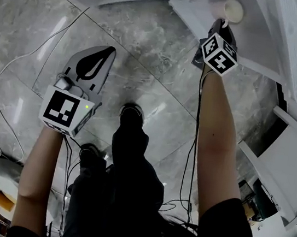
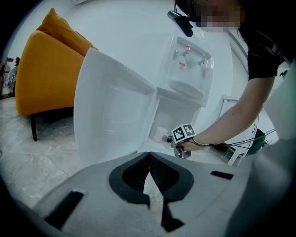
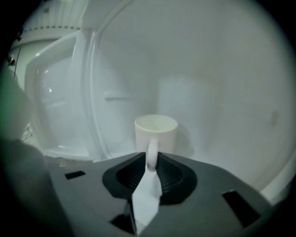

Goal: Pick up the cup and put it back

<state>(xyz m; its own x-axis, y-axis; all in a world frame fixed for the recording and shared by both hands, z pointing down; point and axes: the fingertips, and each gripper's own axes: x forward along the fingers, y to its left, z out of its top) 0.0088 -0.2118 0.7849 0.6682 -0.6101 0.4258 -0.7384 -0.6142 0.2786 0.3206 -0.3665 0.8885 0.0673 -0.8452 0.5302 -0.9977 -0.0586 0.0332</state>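
Cup (image 3: 156,132): one, white, upright on the floor of a white cabinet (image 3: 222,92), handle (image 3: 151,155) facing outward.
Right gripper (image 3: 151,161): one, reaching into the cabinet, jaws clamped on the cup's handle from either side.
Left gripper (image 1: 107,55): one, well apart from the cup, held over the floor (image 1: 148,49), jaws pressed together with nothing between them.
Marker cubes: two, one per gripper, on the left (image 1: 64,109) and on the right (image 1: 219,54).
Door (image 2: 115,111): one, white, swung open.
Armchair (image 2: 46,69): one, orange, beyond the door.
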